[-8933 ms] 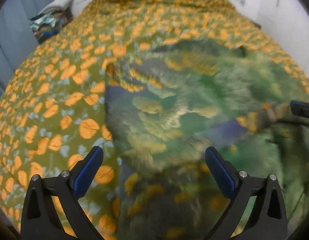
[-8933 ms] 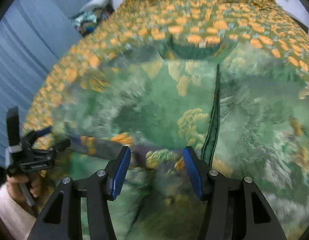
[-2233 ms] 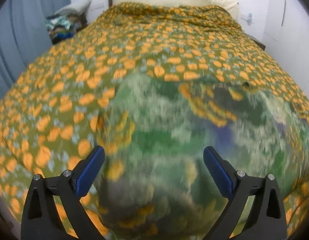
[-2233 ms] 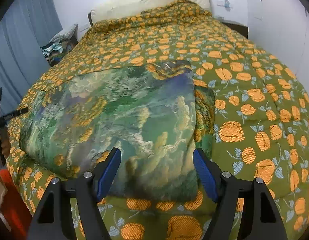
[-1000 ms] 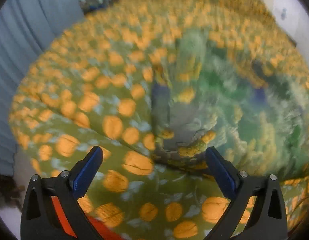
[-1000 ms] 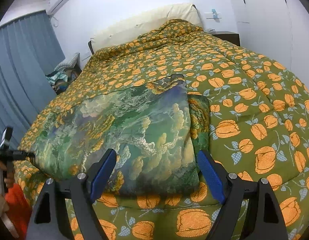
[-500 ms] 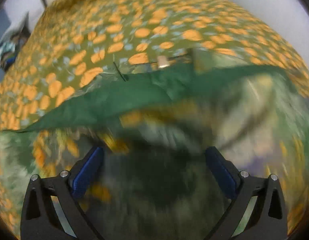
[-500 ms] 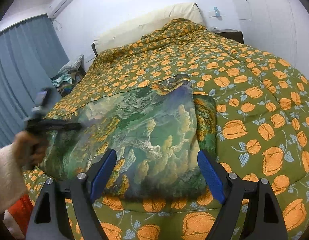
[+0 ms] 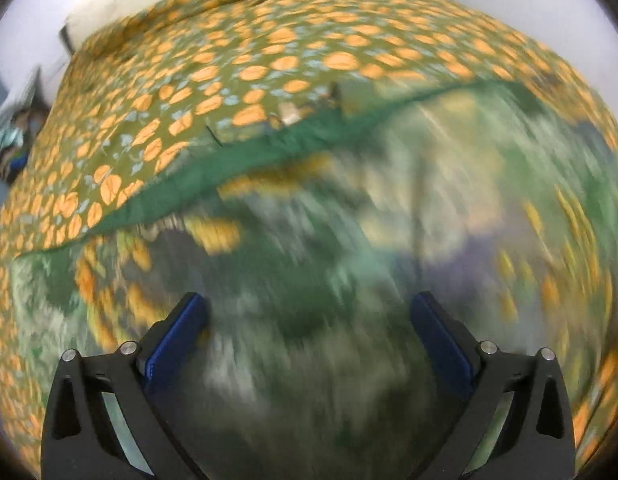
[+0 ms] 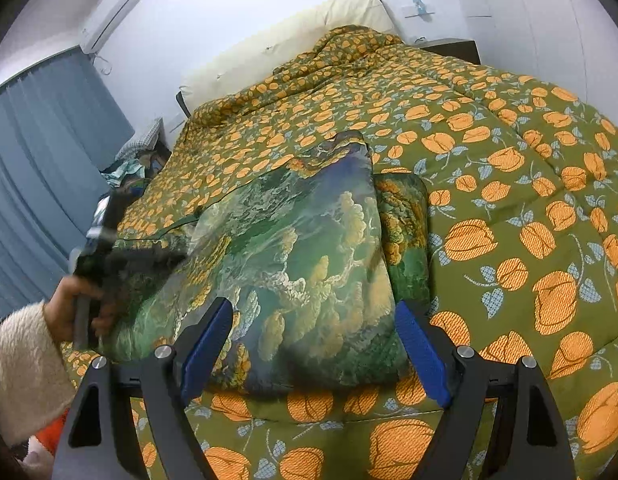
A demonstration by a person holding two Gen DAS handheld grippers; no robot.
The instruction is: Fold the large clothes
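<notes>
Bedroom, quilted bed (image 10: pixel 509 128), pillow (image 10: pixel 293 40), curtains (image 10: pixel 41 168), air conditioner (image 10: pixel 111 14)

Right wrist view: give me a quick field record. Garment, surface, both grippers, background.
garment: green landscape-print garment, folded into a thick block, lying flat
surface: bed quilt, olive with orange flowers, under the garment
right gripper: right gripper open, jaws wide, nothing between them, hovering at the garment's near edge
left gripper: left gripper blurred, over the garment's left end; its own view shows jaws open, nothing gripped
hand: hand on the left gripper's handle, fuzzy cream sleeve
background: cream pillow, blue curtain, wall air conditioner
</notes>
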